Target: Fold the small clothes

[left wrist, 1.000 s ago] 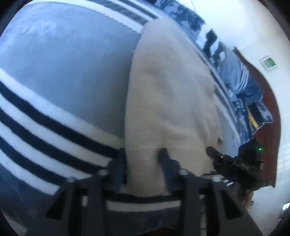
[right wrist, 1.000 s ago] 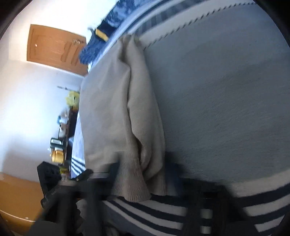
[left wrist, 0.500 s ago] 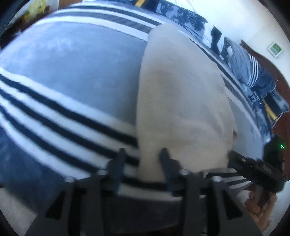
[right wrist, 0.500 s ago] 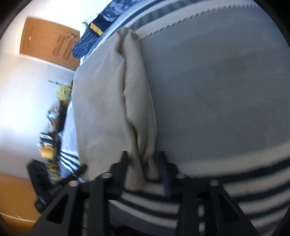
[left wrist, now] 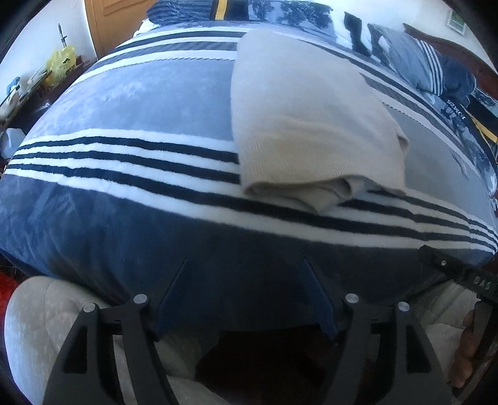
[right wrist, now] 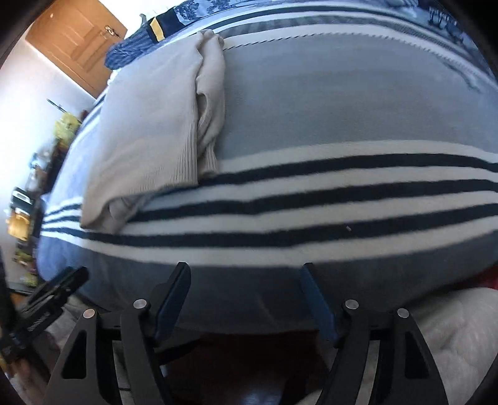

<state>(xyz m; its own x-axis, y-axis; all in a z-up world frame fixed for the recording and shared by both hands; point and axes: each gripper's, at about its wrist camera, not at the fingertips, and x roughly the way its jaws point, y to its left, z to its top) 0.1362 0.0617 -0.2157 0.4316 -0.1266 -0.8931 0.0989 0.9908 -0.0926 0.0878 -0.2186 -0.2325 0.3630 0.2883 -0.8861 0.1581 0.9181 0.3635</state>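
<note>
We are looking over a bed covered by a blue blanket (left wrist: 130,102) with white and dark navy stripes, which is filling most of both views. On it a beige knit sweater (left wrist: 298,112) is lying folded into a long narrow shape, its ribbed hem end resting across the striped band nearest us, with a sleeve tucked along its right side in the right wrist view (right wrist: 146,124). Beyond the sweater, dark patterned bedding (left wrist: 280,12) is piling up at the far side, and a wooden door (right wrist: 77,40) is showing at the left. We are holding the left gripper (left wrist: 246,293) with its fingers spread wide and gripping nothing, well apart from the sweater. The right gripper (right wrist: 246,296) is likewise gaping wide, carrying nothing, hovering at the bed's near edge.
</note>
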